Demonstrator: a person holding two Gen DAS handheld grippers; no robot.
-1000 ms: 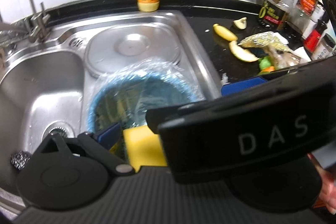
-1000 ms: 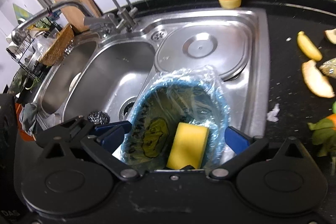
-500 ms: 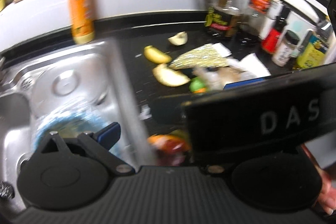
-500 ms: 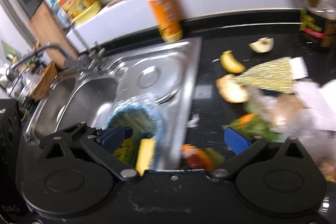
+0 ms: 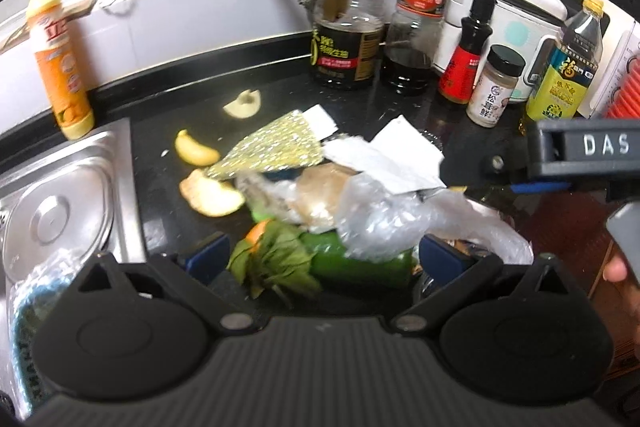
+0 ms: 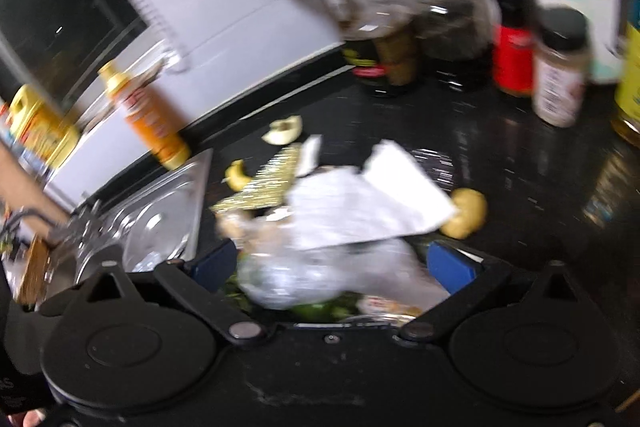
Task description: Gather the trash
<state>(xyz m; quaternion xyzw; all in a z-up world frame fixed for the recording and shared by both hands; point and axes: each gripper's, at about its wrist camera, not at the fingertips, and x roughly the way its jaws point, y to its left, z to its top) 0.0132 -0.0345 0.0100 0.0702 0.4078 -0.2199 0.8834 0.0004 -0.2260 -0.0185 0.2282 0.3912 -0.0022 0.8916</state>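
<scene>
On the black kitchen surface [image 5: 460, 131] beside a steel sink [image 5: 60, 195], a heap of trash lies directly ahead of both cameras. A second ago both views looked down into the sink, at a blue bin lined with clear plastic [image 5: 28, 291] holding a yellow sponge; both have since swung right, and the bin now shows only at the far left edge of the left view. In my judgement, one drop is finished and the next pickup is beginning.

The left tongs [image 5: 320, 259] are spread wide, their blue tips either side of a bunch of green leaves [image 5: 276, 259] and a green vegetable [image 5: 352, 267], gripping nothing. The right tongs [image 6: 332, 267] are also spread and empty, hovering over a crumpled clear plastic bag [image 6: 320, 275]; this view is motion-blurred, so finer detail is uncertain.

The heap also holds white paper sheets [image 5: 404, 155], a glittery gold wrapper [image 5: 272, 151] and pale fruit peels [image 5: 196, 151] lying between the heap and the sink. A yellowish lump [image 6: 466, 213] sits just beside the paper in the right view. Sauce bottles [image 5: 344, 39] and a spice jar [image 5: 496, 83] stand behind, near the wall, with an orange detergent bottle [image 5: 60, 67] at the sink's back corner.

Most of the trash is still uncollected.
</scene>
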